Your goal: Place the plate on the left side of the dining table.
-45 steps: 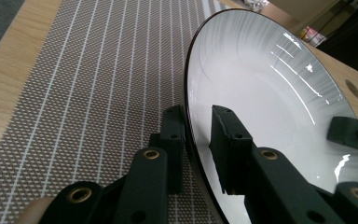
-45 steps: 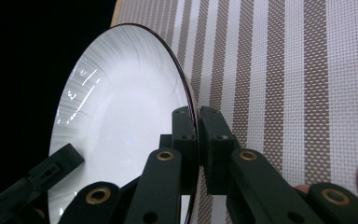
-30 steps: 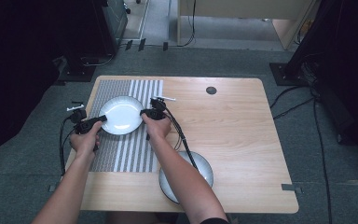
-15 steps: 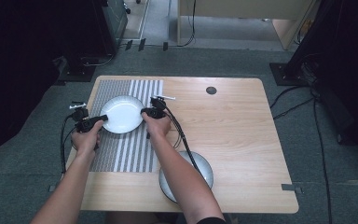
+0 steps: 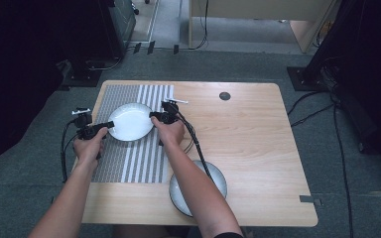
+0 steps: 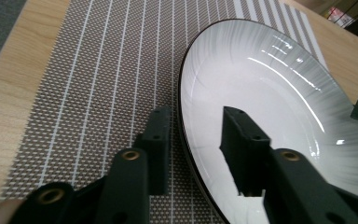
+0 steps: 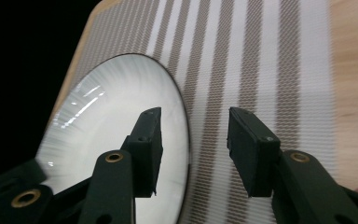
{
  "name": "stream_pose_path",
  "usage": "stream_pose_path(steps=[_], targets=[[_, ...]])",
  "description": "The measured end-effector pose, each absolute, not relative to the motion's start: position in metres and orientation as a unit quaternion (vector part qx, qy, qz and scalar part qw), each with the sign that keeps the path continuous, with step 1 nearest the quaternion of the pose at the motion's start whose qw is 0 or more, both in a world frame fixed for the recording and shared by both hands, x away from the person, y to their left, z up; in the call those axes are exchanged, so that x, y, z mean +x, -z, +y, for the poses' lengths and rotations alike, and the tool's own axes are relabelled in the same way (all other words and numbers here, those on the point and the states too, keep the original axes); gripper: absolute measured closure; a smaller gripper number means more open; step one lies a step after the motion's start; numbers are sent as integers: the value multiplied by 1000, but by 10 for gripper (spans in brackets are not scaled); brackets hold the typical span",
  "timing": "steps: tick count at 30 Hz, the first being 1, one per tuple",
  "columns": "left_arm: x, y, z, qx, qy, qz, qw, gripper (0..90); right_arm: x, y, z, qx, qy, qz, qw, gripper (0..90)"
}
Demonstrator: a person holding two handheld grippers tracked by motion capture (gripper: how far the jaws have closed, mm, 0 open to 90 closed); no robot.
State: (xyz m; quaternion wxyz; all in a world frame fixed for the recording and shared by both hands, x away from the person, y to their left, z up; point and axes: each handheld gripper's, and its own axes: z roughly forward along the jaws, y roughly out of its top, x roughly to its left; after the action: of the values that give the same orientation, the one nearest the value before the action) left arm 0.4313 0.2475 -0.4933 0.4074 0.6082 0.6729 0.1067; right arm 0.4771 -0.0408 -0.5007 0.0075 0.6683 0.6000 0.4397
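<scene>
Both my tongs straddle the white plate (image 5: 130, 121) on the striped mat (image 5: 129, 158).
Left tongs (image 6: 198, 140) and right tongs (image 7: 196, 149) stand apart across opposite rims, unclamped.

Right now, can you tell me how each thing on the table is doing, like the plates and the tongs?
White plate: empty, on the striped mat, its rim between the jaws of both tongs.
Left tongs: open, straddling the plate's rim.
Right tongs: open, straddling the opposite rim.
Striped mat: lying flat on the table.
Grey plate: empty, near the table's front edge, partly under the right arm.
</scene>
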Motion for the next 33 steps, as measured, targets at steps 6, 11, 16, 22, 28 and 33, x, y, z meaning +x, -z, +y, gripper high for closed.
stream_pose_path(steps=[6, 11, 16, 22, 28, 33], targets=[[417, 486, 251, 601, -109, 672, 418, 335, 470, 492, -49, 642, -438, 628, 42, 538], [404, 487, 250, 607, -123, 668, 413, 183, 463, 486, -57, 598, -457, 655, 71, 556], [386, 489, 250, 607, -131, 663, 419, 151, 456, 479, -64, 588, -446, 670, 85, 441], [361, 491, 248, 599, -140, 665, 424, 143, 449, 472, -77, 605, -416, 674, 80, 259], [341, 490, 246, 608, -172, 655, 416, 138, 437, 468, -93, 588, -431, 679, 86, 266], [321, 489, 243, 619, -192, 642, 410, 137, 427, 466, -105, 577, -438, 682, 99, 254]])
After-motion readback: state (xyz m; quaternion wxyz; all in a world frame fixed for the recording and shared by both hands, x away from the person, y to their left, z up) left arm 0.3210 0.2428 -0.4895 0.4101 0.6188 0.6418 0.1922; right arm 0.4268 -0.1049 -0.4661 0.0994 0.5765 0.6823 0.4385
